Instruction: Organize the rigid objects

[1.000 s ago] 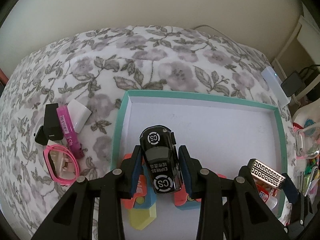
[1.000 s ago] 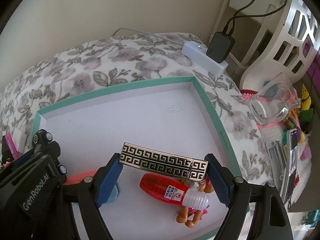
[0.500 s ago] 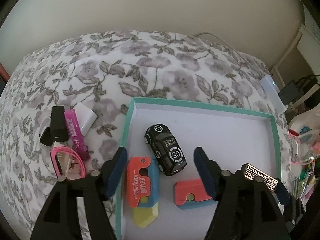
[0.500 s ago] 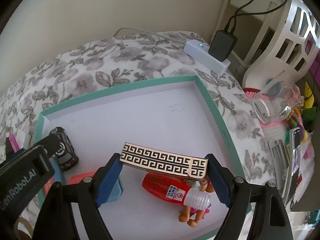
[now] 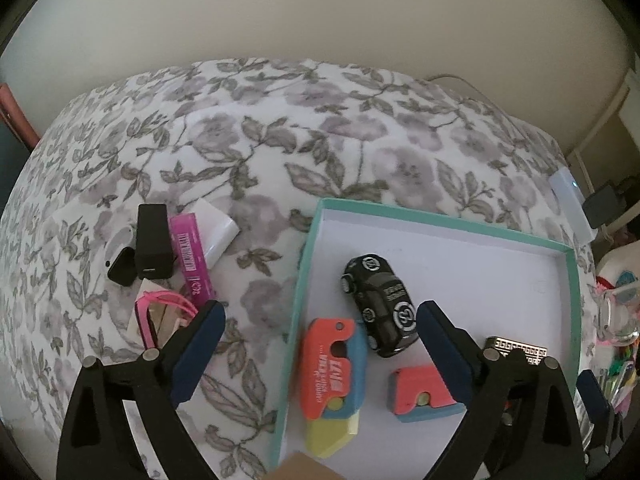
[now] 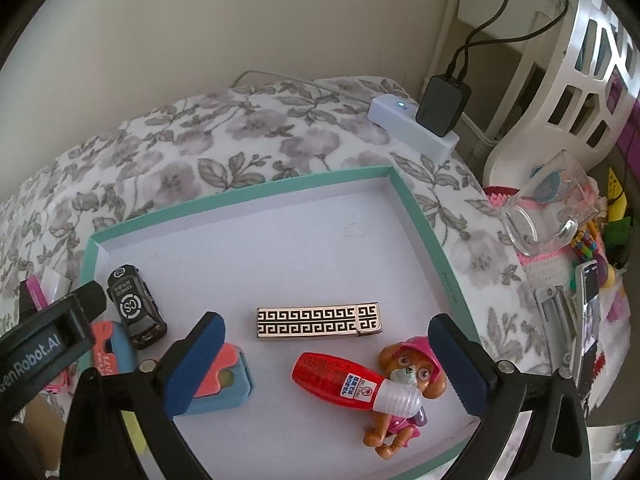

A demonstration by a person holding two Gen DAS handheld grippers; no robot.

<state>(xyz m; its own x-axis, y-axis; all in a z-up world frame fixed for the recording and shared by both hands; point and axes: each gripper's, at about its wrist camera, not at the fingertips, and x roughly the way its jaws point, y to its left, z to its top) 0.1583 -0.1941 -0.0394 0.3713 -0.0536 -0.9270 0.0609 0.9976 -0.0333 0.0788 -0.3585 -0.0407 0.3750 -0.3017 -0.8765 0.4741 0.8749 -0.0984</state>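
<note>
A teal-rimmed white tray (image 5: 440,216) (image 6: 256,194) lies on a floral cloth. In it lie a black toy car (image 5: 380,306) (image 6: 134,306), a gold patterned lighter (image 6: 318,320) (image 5: 516,348), two coral-and-blue blocks (image 5: 332,364) (image 5: 420,394) (image 6: 224,380), a red bottle (image 6: 344,376) and a toy dog (image 6: 404,392). My left gripper (image 5: 320,348) is open and empty above the tray's left edge. My right gripper (image 6: 324,364) is open and empty, just behind the lighter.
Left of the tray lie a black box (image 5: 152,240), a pink box (image 5: 190,254), a white block (image 5: 216,228) and pink glasses (image 5: 160,316). At the right are a white power strip (image 6: 412,128), a glass cup (image 6: 548,208) and small clutter past the table edge.
The right gripper opened and let the gold lighter down into the tray. The left gripper, which released the toy car a second ago, drew back and to the left.
</note>
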